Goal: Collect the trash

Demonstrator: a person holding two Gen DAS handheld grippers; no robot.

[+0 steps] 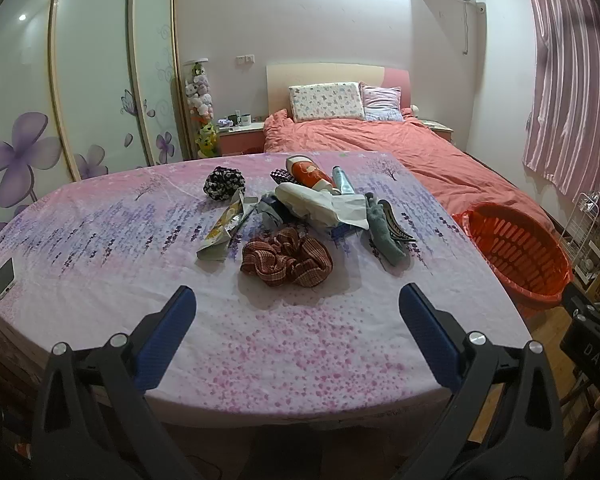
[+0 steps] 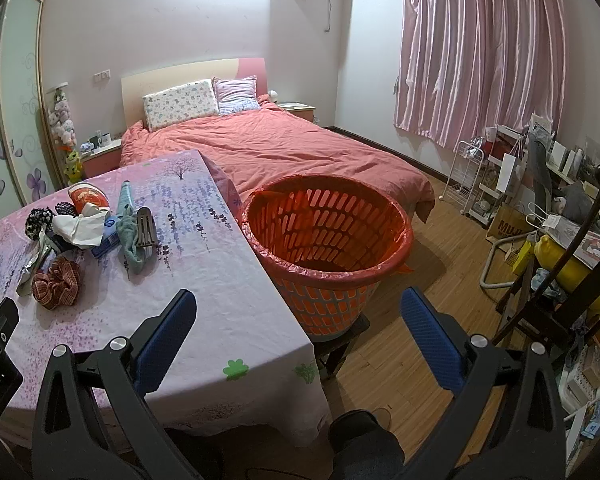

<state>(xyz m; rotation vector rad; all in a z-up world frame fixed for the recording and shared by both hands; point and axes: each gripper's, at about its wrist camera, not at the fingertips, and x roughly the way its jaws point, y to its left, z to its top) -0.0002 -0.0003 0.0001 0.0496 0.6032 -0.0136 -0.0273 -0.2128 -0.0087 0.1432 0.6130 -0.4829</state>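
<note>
A pile of items lies on the table with the pink flowered cloth [image 1: 284, 344]: a crumpled snack wrapper [image 1: 224, 230], white crumpled paper [image 1: 320, 202], a red plaid scrunchie [image 1: 288, 263], a black-and-white scrunchie [image 1: 224, 184], a red-orange packet [image 1: 310, 172], a grey-green sock [image 1: 384, 232] and a hair clip [image 1: 396, 224]. An orange bin [image 2: 328, 248] lined with a red bag stands beside the table's right edge. My left gripper [image 1: 298, 300] is open and empty, short of the plaid scrunchie. My right gripper [image 2: 298, 304] is open and empty, above the table's corner and the bin.
A white phone [image 1: 6, 278] lies at the table's left edge. A bed with a coral duvet [image 2: 300, 148] stands behind the table. Racks, bags and clutter [image 2: 540, 220] line the right wall under pink curtains. Wooden floor [image 2: 440, 256] shows right of the bin.
</note>
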